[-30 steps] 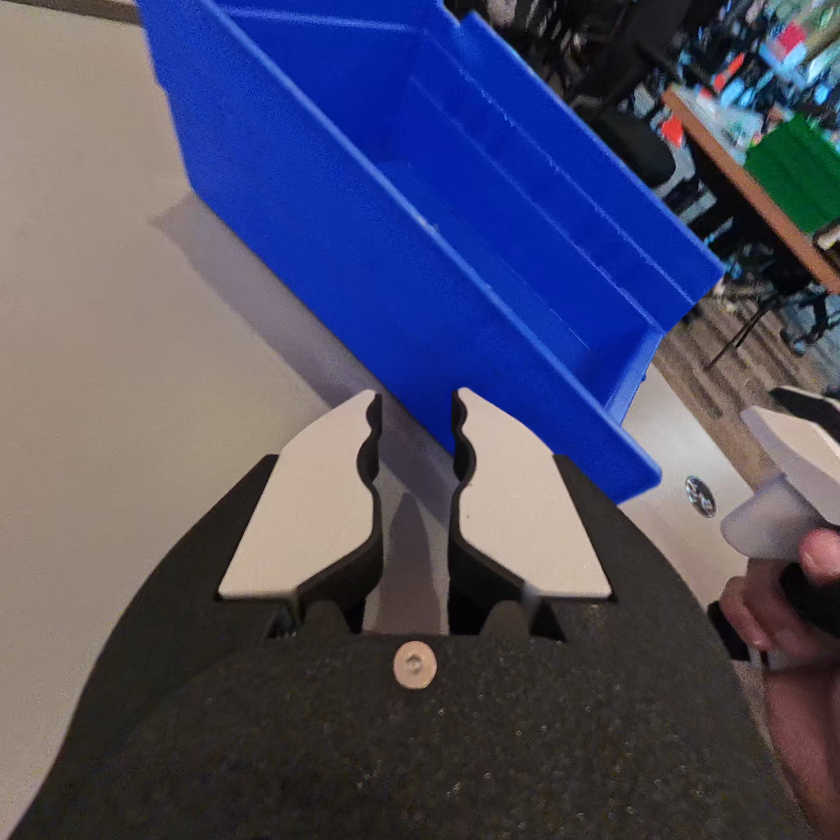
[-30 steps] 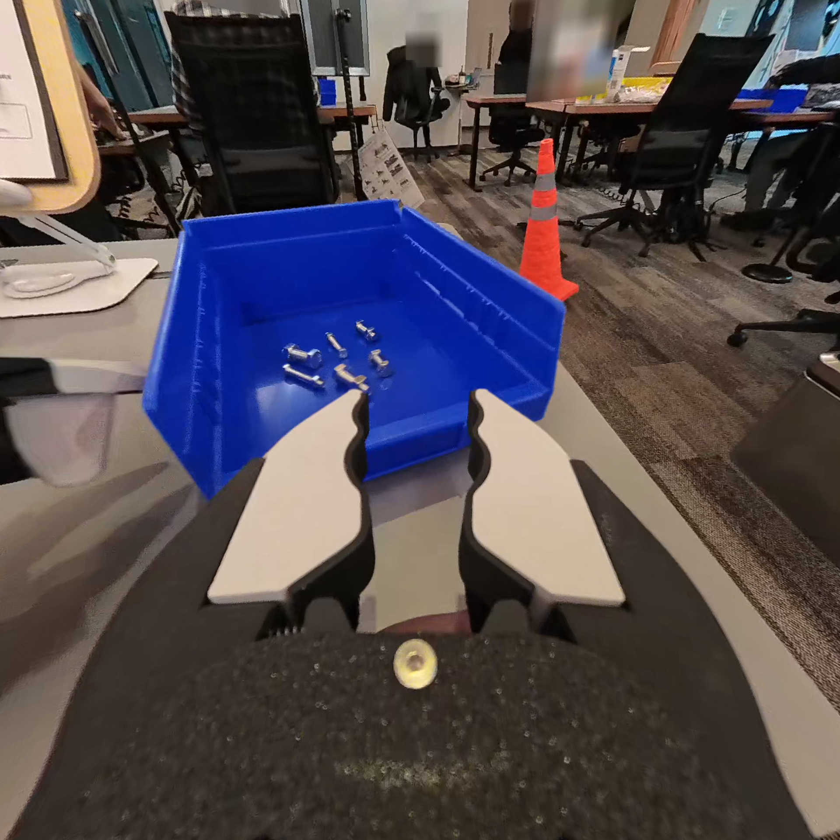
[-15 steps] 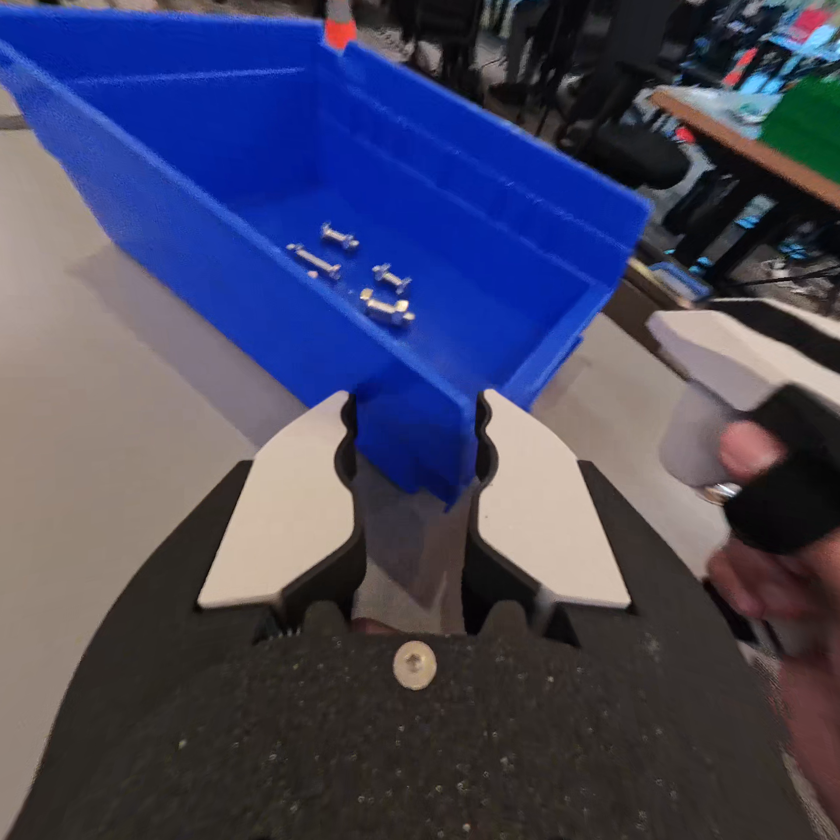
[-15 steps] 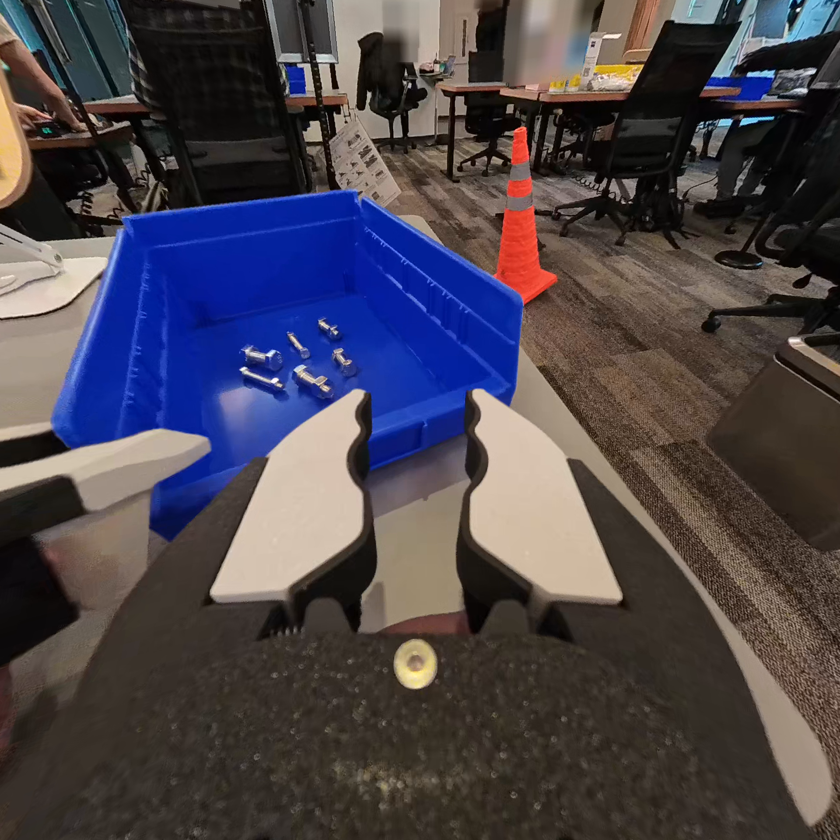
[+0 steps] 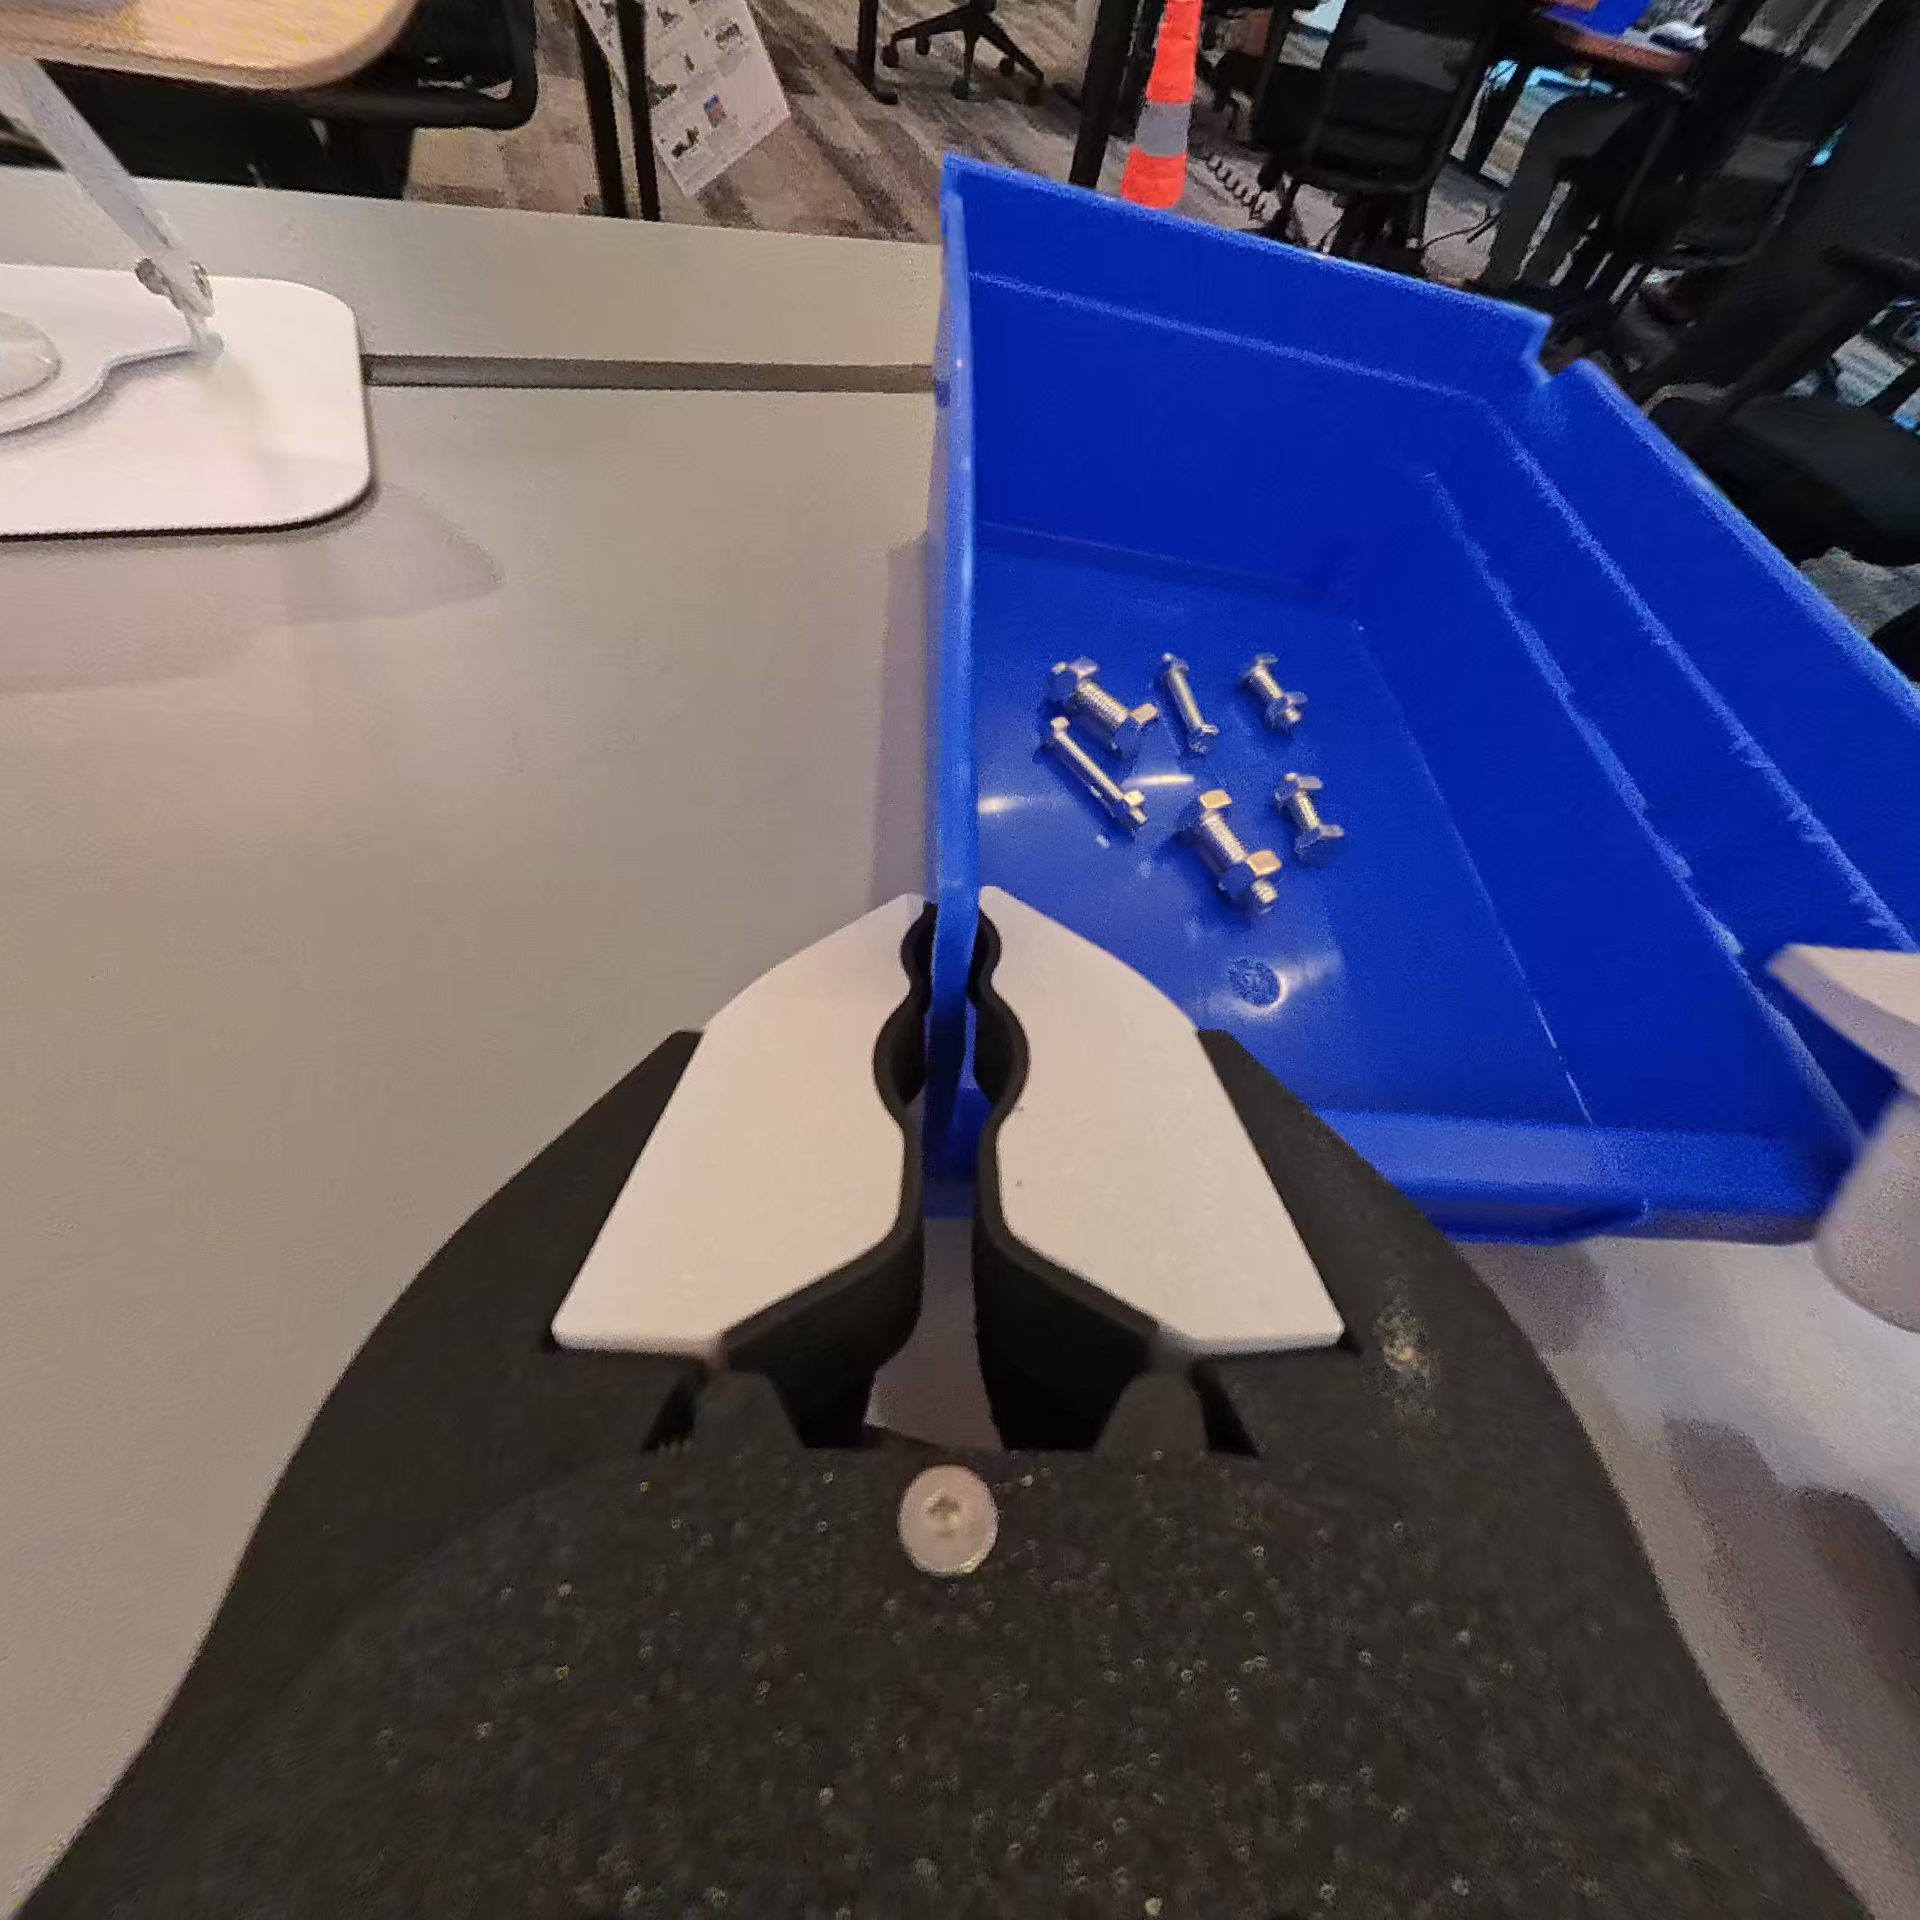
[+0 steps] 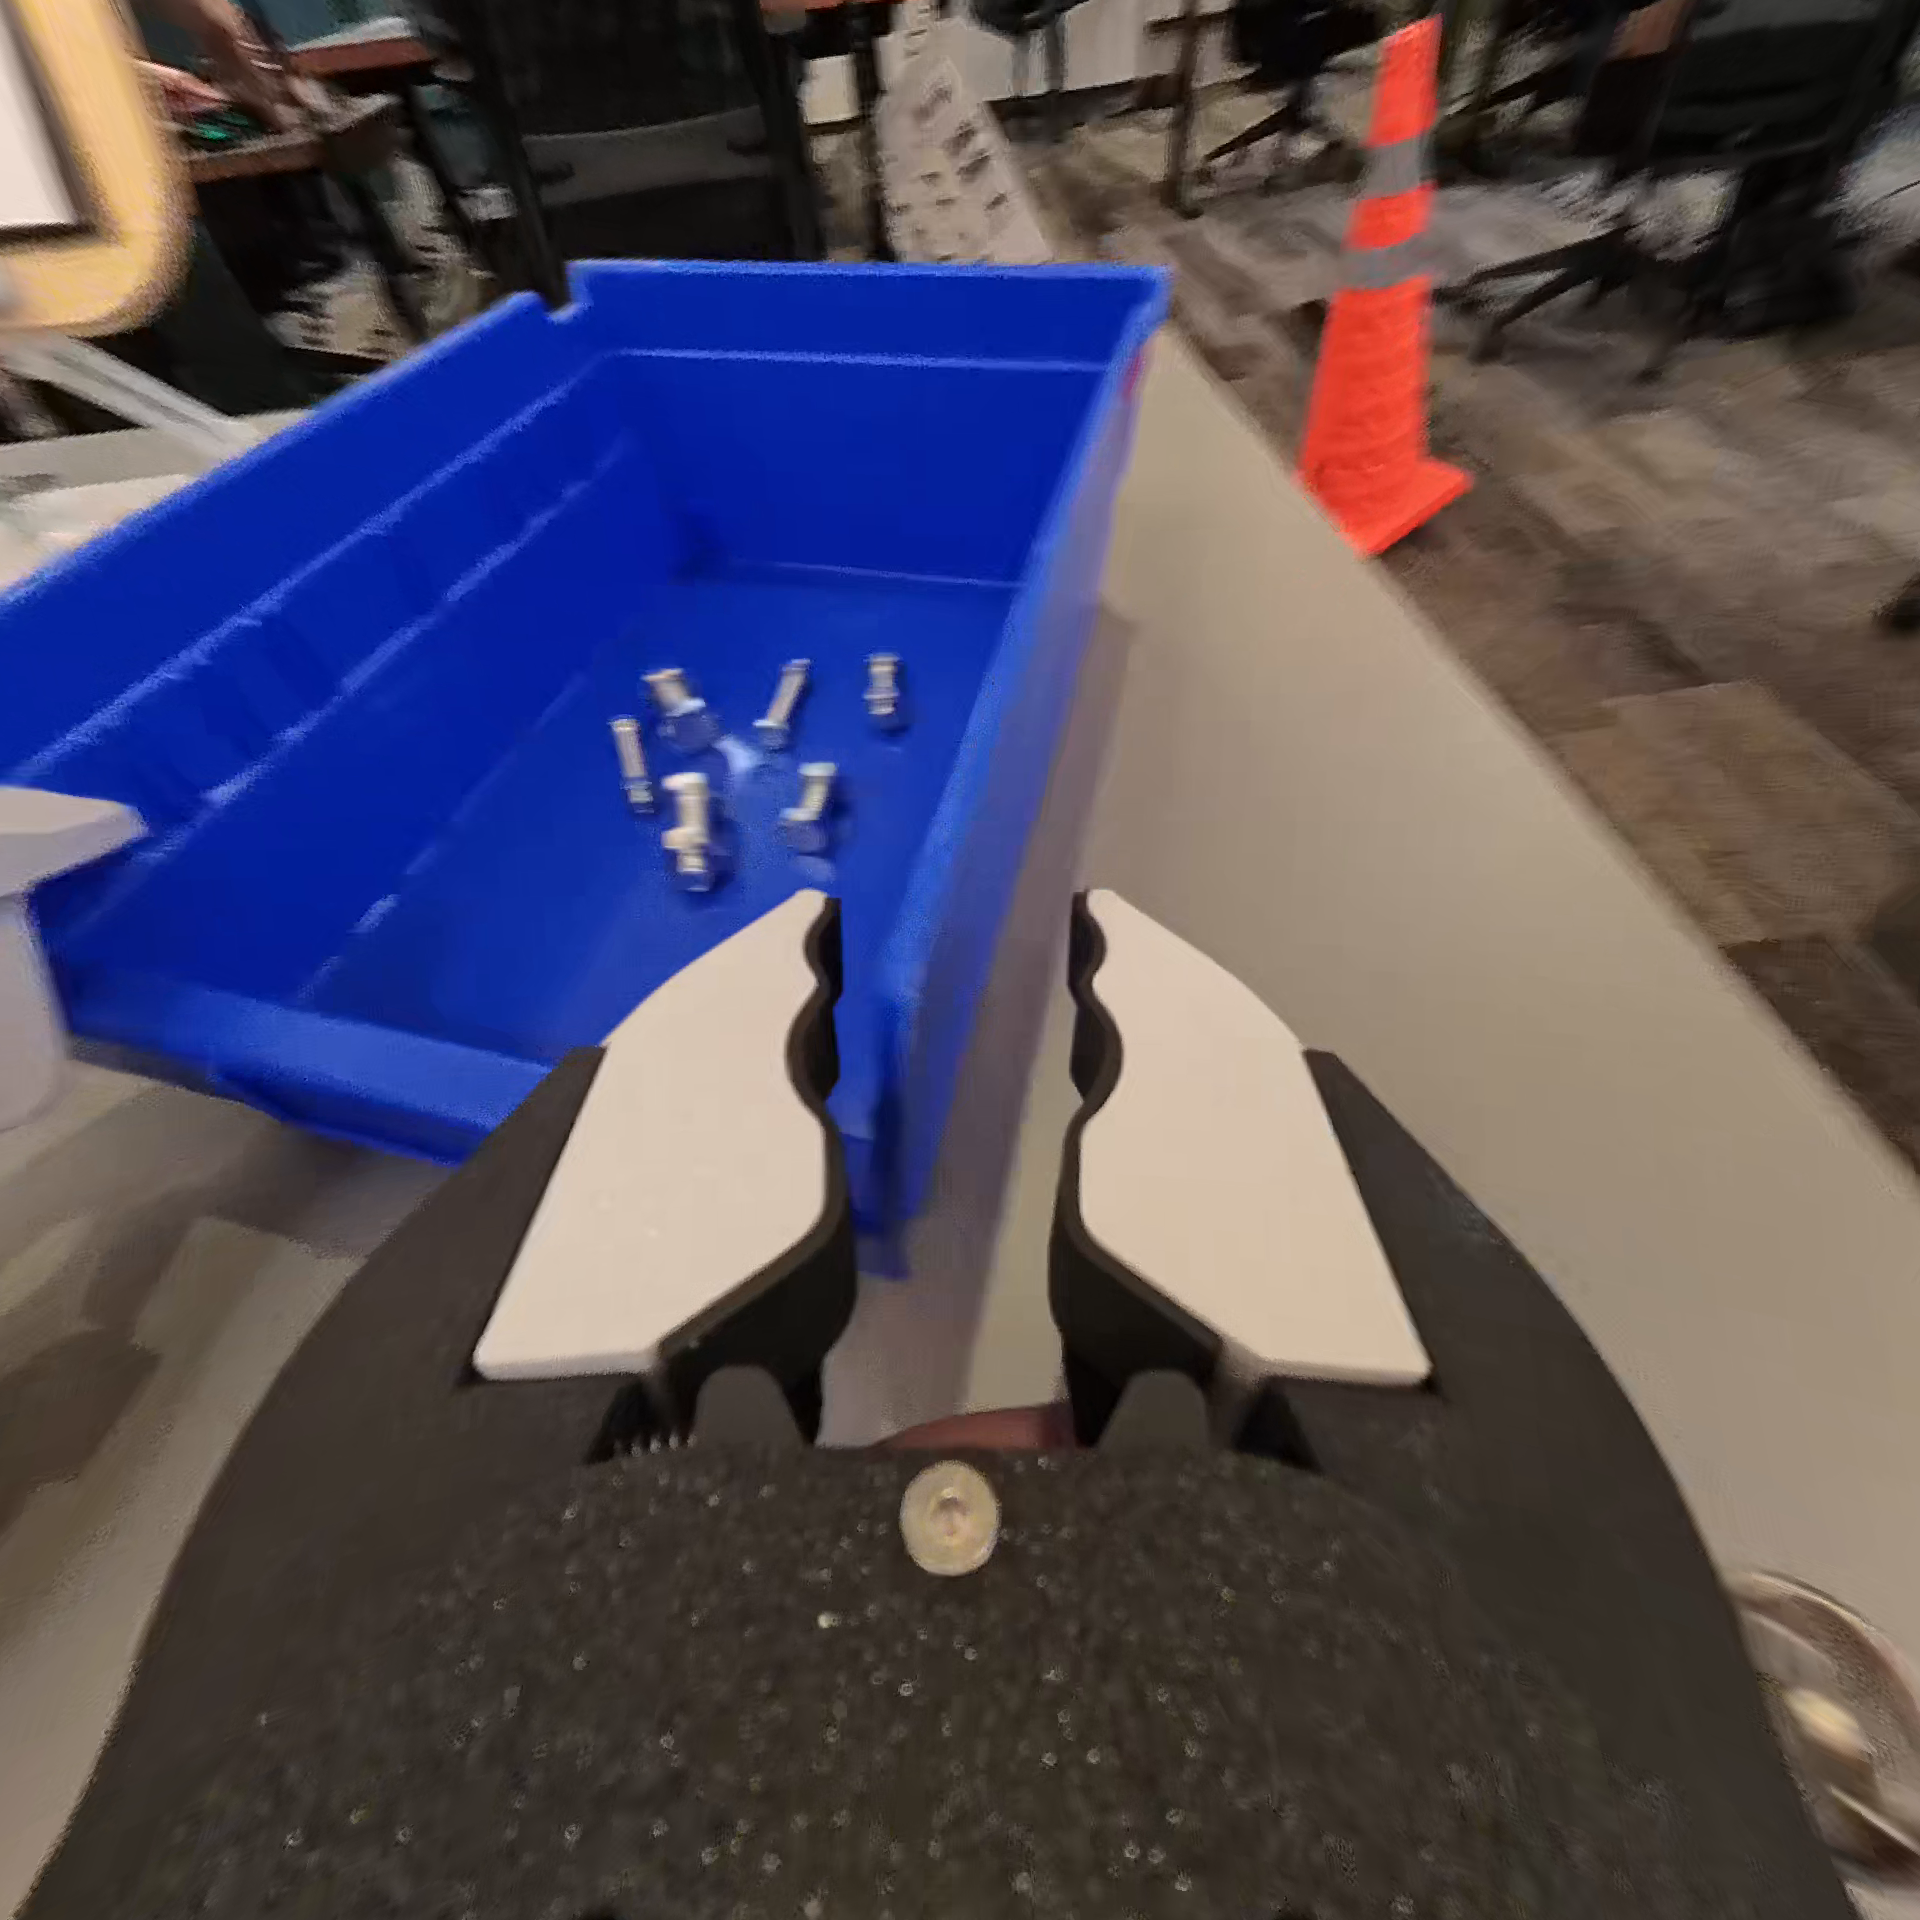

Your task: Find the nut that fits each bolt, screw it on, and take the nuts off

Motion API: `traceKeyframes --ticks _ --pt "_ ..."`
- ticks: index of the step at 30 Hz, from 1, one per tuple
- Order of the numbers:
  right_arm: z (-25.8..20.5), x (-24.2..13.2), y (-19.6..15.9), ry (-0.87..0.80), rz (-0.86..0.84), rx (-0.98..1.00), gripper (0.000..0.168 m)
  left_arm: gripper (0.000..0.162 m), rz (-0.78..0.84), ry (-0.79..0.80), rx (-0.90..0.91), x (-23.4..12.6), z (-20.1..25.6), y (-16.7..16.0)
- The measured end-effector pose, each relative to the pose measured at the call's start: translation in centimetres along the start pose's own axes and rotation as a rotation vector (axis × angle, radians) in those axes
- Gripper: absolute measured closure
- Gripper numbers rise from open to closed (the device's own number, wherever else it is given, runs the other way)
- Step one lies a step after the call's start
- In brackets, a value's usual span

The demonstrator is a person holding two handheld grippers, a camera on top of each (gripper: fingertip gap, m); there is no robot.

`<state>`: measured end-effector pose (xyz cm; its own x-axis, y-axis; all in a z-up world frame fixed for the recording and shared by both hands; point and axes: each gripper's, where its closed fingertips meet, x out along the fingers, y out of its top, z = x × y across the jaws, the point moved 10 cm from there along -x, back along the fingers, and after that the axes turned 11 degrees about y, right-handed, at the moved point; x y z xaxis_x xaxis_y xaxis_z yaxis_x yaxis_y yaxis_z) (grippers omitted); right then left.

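A blue plastic bin (image 5: pixel 1455 499) stands on the grey table (image 5: pixel 416 831). Several small silver bolts (image 5: pixel 1184 779) with nuts on them lie loose on its floor. My left gripper (image 5: pixel 951 920) is shut on the bin's left side wall near the front corner. In the right wrist view the bin (image 6: pixel 312 520) and the bolts (image 6: pixel 727 758) look blurred. My right gripper (image 6: pixel 956 920) is open, and its jaws straddle the bin's right side wall near the front corner without closing on it. Each gripper's finger shows at the edge of the other's view.
A white stand base (image 5: pixel 177 416) sits on the table at the far left. An orange cone (image 6: pixel 1382 312) stands on the floor beyond the table's right edge, among office chairs. A shiny round metal thing (image 6: pixel 1818 1714) lies on the table beside my right gripper. There is about 20 cm between the tips of the two grippers.
My left gripper has swung round to the bin's left wall and shut on it. My right gripper has moved to the bin's right wall, still open.
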<state>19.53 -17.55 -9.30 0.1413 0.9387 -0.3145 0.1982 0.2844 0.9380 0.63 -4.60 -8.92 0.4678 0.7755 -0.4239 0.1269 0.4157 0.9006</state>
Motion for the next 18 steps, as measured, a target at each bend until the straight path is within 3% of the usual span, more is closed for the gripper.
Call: traceKeyframes --ticks 2,4,7,18 --pt "-1.7 1.0 -0.1 0.079 -0.024 0.051 0.123 0.159 0.016 0.018 0.033 -1.0 -0.5 -0.4" --pt "-3.3 1.3 -0.1 0.052 -0.054 0.017 0.119 0.158 0.035 0.047 0.040 -2.1 -1.4 -0.7" --pt "-4.9 0.2 -0.1 0.063 -0.002 0.035 0.163 0.159 0.082 0.078 0.067 -4.3 -4.3 -0.6" --pt "-23.1 -1.5 -0.4 0.276 0.042 -0.063 0.163 0.160 0.126 0.299 0.057 -16.4 -19.8 -1.6"
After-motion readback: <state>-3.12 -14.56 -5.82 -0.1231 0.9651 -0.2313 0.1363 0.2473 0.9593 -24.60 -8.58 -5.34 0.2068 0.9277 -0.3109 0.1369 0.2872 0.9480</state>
